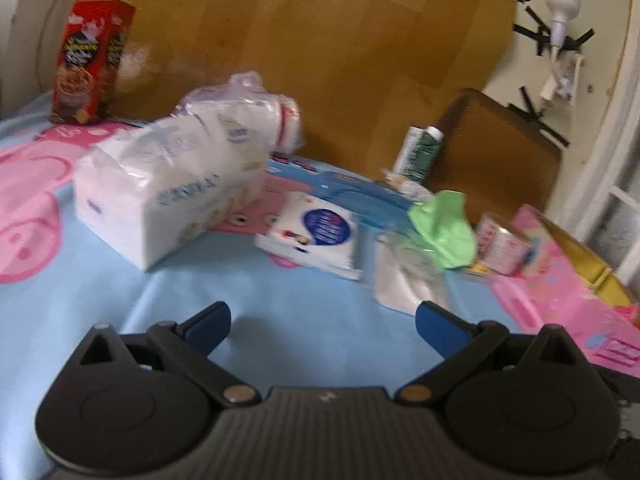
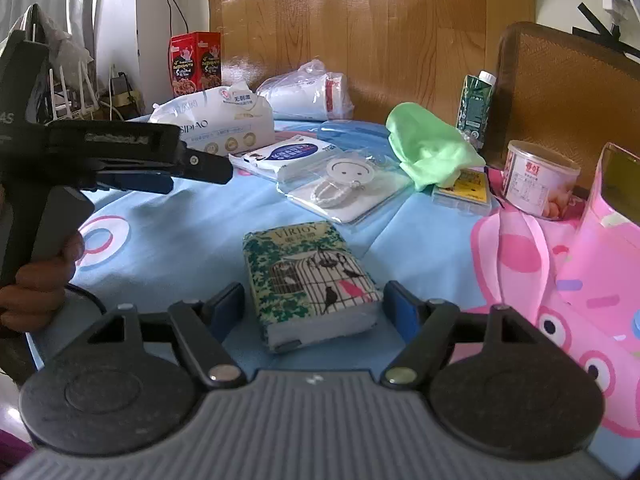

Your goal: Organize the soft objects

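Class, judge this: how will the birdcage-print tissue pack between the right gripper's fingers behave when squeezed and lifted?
The tissue pack probably gives under pressure, being soft-wrapped. Likely light for its size. Lying flat, it shouldn't roll; its glossy wrap might slip.

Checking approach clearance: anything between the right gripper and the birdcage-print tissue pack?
Nothing visible. The right gripper is open, and the tissue pack already lies between its fingers on the blue cloth; the other items lie farther back.
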Motion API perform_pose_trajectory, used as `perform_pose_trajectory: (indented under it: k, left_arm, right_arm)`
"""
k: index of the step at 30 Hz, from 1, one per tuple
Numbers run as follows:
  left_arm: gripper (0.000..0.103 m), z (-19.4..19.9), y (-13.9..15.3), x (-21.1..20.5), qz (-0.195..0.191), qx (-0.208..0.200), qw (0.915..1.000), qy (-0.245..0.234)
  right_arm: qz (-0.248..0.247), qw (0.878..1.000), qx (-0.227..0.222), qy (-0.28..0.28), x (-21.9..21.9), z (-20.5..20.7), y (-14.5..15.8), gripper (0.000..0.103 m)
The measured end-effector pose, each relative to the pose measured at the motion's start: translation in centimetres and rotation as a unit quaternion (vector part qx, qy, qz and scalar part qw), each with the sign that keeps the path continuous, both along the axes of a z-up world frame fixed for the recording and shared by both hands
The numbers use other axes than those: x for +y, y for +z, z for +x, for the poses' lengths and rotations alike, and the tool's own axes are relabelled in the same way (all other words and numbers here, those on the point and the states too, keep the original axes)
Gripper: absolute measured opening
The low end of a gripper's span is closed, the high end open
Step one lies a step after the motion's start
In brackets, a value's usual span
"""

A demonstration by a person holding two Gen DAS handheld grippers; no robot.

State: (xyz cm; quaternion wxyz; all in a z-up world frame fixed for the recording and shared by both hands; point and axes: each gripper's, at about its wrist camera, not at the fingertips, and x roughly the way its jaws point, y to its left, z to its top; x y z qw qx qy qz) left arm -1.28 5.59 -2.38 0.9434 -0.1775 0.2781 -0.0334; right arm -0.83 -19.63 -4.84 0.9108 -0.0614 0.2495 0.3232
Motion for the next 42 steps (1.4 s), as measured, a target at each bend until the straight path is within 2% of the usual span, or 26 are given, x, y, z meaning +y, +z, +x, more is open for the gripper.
perform_pose_trajectory:
  k: [3, 5, 9, 10, 11, 12, 14, 18, 20, 25, 28, 30, 32, 33, 34, 37, 38, 40, 42]
  left_arm:
    - [0.097, -0.3, 0.0, 0.0, -0.068, 0.005, 0.9971, -0.033]
    - [0.094, -0.5, 0.4, -0.6, -0.085, 0.002, 0.9949, -0.055]
    - [0.087, -0.1, 0.7, -2.9, -0.079, 0.011, 0.9924, -0.093]
    - [0.081, 0.2, 0.5, -3.6, -0.080, 0.019, 0.9911, -0.105]
    - [0.071, 0.4, 0.2, -4.3, -0.080, 0.031, 0.9895, -0.117]
    - [0.065, 0.8, -0.2, -5.0, -0.079, 0.046, 0.9873, -0.129]
    - [0.060, 0.8, 0.1, -6.5, -0.061, 0.043, 0.9868, -0.144]
    - [0.060, 1.4, 2.4, -9.4, -0.027, 0.024, 0.9858, -0.164]
    - [0.060, 2.3, 3.9, -10.8, -0.025, 0.012, 0.9828, -0.182]
    - [0.061, 4.8, 7.8, -16.5, -0.006, -0.031, 0.9711, -0.236]
    - [0.063, 6.3, 8.9, -20.5, -0.006, -0.043, 0.9627, -0.267]
    - [0.067, 7.0, 9.3, -22.8, -0.005, -0.045, 0.9583, -0.282]
    - [0.084, 7.3, 9.2, -24.6, 0.014, -0.050, 0.9603, -0.274]
    - [0.087, 7.3, 9.0, -25.0, 0.022, -0.053, 0.9620, -0.267]
    - [0.088, 7.0, 8.7, -24.9, 0.027, -0.054, 0.9629, -0.263]
    - [0.091, 6.5, 8.1, -23.6, 0.023, -0.058, 0.9638, -0.259]
    - [0.094, 6.0, 7.9, -22.4, 0.020, -0.066, 0.9660, -0.249]
    - [0.094, 5.4, 7.9, -20.1, 0.022, -0.074, 0.9707, -0.227]
    - [0.094, 4.6, 7.6, -16.7, 0.013, -0.080, 0.9764, -0.200]
  right_arm:
    - [0.000, 1.000, -0.001, 0.002, 0.0, 0.0, 0.0, 0.079]
    - [0.000, 1.000, -0.002, 0.004, 0.0, 0.0, -0.1, 0.079]
    - [0.000, 1.000, -0.003, 0.006, 0.0, 0.0, -0.1, 0.078]
    - [0.001, 1.000, -0.004, 0.007, -0.1, 0.0, -0.2, 0.076]
    - [0.002, 1.000, -0.009, 0.007, -0.1, -0.1, -0.2, 0.063]
    - [0.003, 1.000, -0.014, 0.007, -0.2, -0.2, -0.2, 0.061]
    - [0.005, 0.999, -0.031, -0.003, -0.3, -0.6, -0.2, 0.059]
    - [0.044, 0.995, -0.073, -0.049, -2.1, -1.3, 0.2, 0.059]
    - [0.055, 0.990, -0.101, -0.076, -3.3, -1.3, 0.8, 0.059]
    - [0.065, 0.973, -0.162, -0.154, -7.7, -0.3, 3.5, 0.059]
    - [0.062, 0.960, -0.182, -0.202, -10.5, 0.8, 4.4, 0.059]
    - [0.055, 0.951, -0.183, -0.243, -12.6, 1.9, 4.5, 0.059]
    - [0.043, 0.942, -0.169, -0.287, -14.3, 3.2, 4.2, 0.062]
    - [0.032, 0.937, -0.154, -0.313, -15.0, 4.0, 3.8, 0.066]
    - [0.027, 0.932, -0.138, -0.334, -15.6, 4.6, 3.6, 0.069]
    - [0.079, 0.925, -0.126, -0.349, -17.0, 4.1, 3.1, 0.073]
    - [0.083, 0.926, -0.128, -0.345, -16.7, 3.8, 3.0, 0.077]
    - [0.080, 0.927, -0.144, -0.337, -15.2, 3.2, 2.6, 0.077]
    - [0.076, 0.934, -0.152, -0.314, -13.3, 3.0, 2.3, 0.077]
